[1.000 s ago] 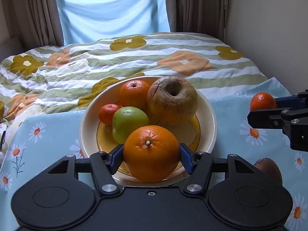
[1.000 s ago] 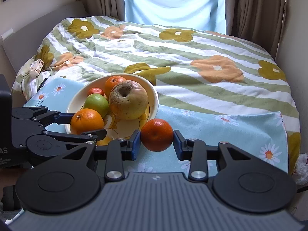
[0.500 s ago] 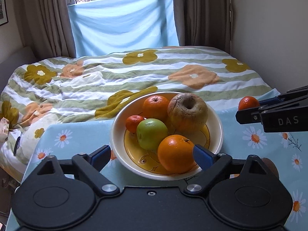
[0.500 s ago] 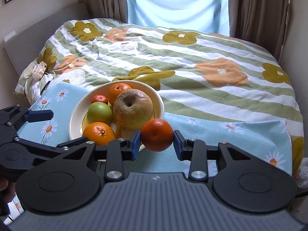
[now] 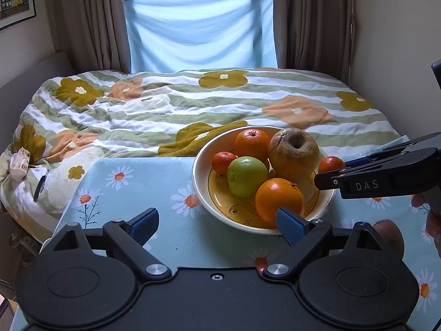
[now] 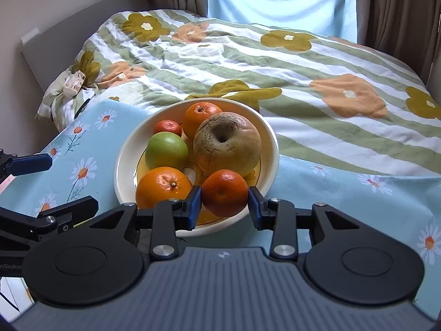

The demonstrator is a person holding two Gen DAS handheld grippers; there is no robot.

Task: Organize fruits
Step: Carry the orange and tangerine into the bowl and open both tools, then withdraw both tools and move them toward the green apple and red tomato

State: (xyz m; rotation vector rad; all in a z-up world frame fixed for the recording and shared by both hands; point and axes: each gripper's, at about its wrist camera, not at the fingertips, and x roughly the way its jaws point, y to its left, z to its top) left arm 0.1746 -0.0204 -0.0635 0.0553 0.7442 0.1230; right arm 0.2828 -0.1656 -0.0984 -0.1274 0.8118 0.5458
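A cream bowl (image 5: pixel 199 190) (image 6: pixel 124 160) on the daisy cloth holds a large orange (image 5: pixel 278 197) (image 6: pixel 162 186), a green apple (image 5: pixel 246 175) (image 6: pixel 166 150), a wrinkled brown apple (image 5: pixel 293 151) (image 6: pixel 227 143), another orange (image 5: pixel 252 142) (image 6: pixel 201 115) and a small mandarin (image 5: pixel 222 161) (image 6: pixel 167 127). My right gripper (image 6: pixel 224 205) (image 5: pixel 330 171) is shut on a mandarin (image 6: pixel 224 191) (image 5: pixel 330 164) over the bowl's near right edge. My left gripper (image 5: pixel 217 223) is open and empty, in front of the bowl and left of it.
A brown kiwi-like fruit (image 5: pixel 390 234) lies on the cloth (image 5: pixel 132 193) at the right, partly behind my left gripper's body. A bed with a flowered duvet (image 5: pixel 193 104) lies behind the table. A wall stands at the right.
My left gripper let go of the large orange in the bowl, opened and pulled back to the left. My right gripper carried its mandarin leftward over the bowl's edge.
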